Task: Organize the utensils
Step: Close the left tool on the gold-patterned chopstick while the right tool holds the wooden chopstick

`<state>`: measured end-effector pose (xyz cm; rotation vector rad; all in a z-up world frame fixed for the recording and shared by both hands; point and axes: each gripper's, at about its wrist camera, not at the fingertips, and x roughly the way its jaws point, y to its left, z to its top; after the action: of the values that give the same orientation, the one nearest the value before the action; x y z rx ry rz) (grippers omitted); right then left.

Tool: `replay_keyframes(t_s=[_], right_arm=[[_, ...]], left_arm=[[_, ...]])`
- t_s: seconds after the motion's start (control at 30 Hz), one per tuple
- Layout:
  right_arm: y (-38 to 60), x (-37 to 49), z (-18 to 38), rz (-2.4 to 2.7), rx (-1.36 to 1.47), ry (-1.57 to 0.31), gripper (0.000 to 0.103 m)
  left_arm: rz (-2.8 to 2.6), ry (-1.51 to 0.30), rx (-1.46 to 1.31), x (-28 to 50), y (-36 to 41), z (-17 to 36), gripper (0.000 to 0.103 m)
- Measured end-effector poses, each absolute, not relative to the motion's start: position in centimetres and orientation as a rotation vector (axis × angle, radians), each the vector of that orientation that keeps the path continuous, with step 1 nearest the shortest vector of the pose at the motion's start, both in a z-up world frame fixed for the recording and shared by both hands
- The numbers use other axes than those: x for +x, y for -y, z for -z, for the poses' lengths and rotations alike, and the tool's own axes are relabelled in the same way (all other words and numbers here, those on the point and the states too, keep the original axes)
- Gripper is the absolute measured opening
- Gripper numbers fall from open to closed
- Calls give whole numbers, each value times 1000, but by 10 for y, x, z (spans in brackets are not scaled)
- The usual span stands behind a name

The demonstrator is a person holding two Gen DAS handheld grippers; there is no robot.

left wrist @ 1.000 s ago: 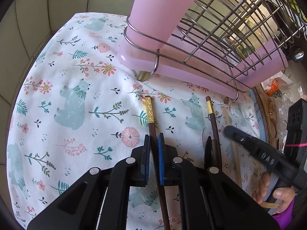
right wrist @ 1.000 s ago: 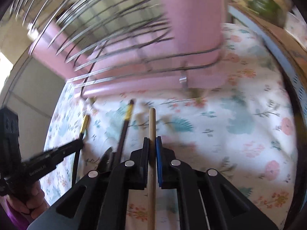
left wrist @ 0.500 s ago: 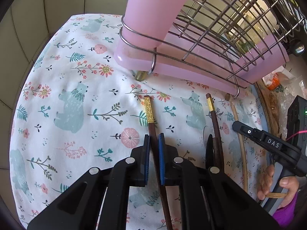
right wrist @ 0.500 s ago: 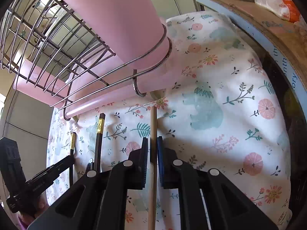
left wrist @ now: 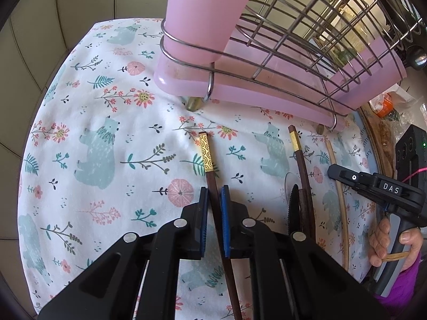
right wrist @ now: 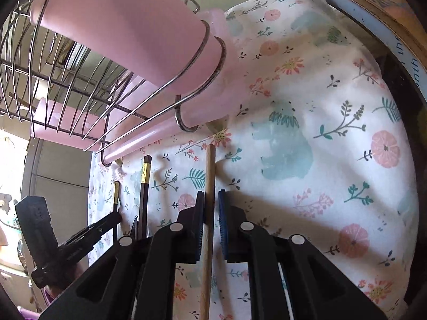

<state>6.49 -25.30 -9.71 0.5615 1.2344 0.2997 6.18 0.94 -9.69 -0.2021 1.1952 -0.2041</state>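
In the left wrist view my left gripper [left wrist: 213, 200] pitches steeply down at the tabletop. Its blue ribbed pads have narrowed to about the width of the dark chopstick [left wrist: 210, 176] that runs between them. The stick slants against the pad on the 3 o'clock side. I cannot tell whether the pads actually press on it.

My right gripper [right wrist: 211, 200] points down as well. The pale bamboo chopstick [right wrist: 210, 170] sits in its jaws and lies against the 9 o'clock pad. A sliver of gap shows at the other pad, so nothing is clamped.

At 3 o'clock in the left view a hand [left wrist: 392, 242] with a purple sleeve [left wrist: 400, 288] wraps the right gripper's grey handle. White letters on that gripper's black body read "DAS".

All the sticks lie on a soft white cloth [left wrist: 106, 122] printed with teal bears and pink flowers. The dark chopstick is square in section, with a gold patterned band at its far end. A second dark chopstick [left wrist: 300, 160], also gold-banded, lies between the other two.

Toward 12 o'clock stands a wire rack [left wrist: 307, 40] over a glossy pink tray [left wrist: 267, 98]. A wire ring on the rack holds a smooth pink cup [left wrist: 202, 13].
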Motion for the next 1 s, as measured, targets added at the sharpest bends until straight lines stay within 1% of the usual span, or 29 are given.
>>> replay_keyframes(t_s=[0.37, 0.57, 0.7, 0.87, 1.0], right_arm=[[248, 64, 100, -317, 547, -1214, 9], [244, 63, 98, -313, 499, -1194, 7], [242, 60, 97, -310, 487, -1166, 8], [242, 54, 89, -312, 471, -1124, 7], [246, 46, 70, -317, 466, -1040, 6]], left_arm=[[203, -1194, -187, 60, -10, 98, 9], [203, -1197, -165, 61, -8, 98, 10], [224, -1176, -153, 59, -8, 97, 10], [238, -1157, -209, 56, -17, 94, 9], [259, -1095, -227, 50, -23, 80, 7]])
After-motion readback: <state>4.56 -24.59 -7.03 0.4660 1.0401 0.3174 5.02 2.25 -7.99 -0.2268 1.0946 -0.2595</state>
